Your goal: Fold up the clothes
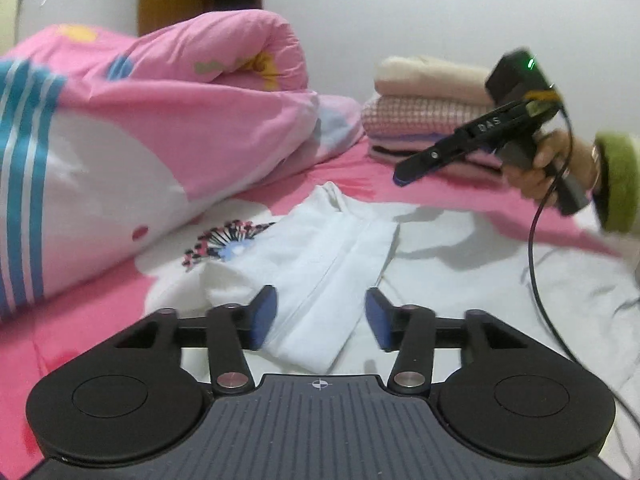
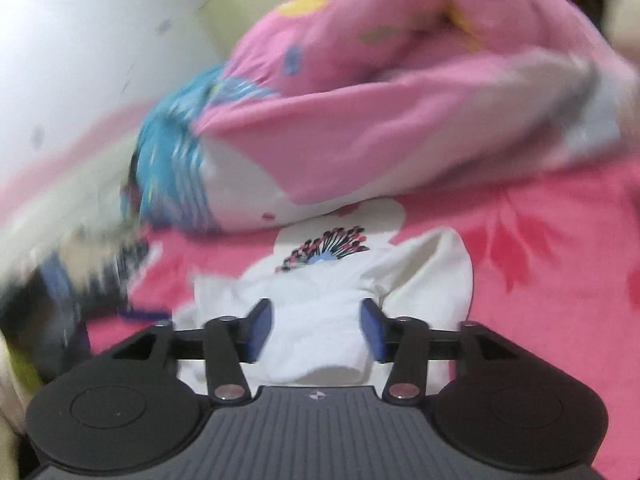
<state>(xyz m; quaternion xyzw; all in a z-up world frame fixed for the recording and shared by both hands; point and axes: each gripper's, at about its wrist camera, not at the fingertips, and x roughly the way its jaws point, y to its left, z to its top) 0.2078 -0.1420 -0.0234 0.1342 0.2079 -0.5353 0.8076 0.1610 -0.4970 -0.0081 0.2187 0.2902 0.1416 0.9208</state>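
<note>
Two grippers, left gripper [image 1: 321, 317] and right gripper [image 2: 316, 330], hover with jaws spread and empty above a folded white garment [image 1: 332, 280] on the pink bedsheet [image 1: 80, 320].

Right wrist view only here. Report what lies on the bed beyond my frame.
Observer: A stack of folded clothes sits at the far side of the bed, beside the rolled pink quilt.
Operator: Now the left gripper.
Observer: The left gripper is open and empty, with the folded white garment ahead of it.
Operator: Check my handle.
Observer: A hand with a green sleeve holds the right gripper; a black cable hangs from it.
</note>
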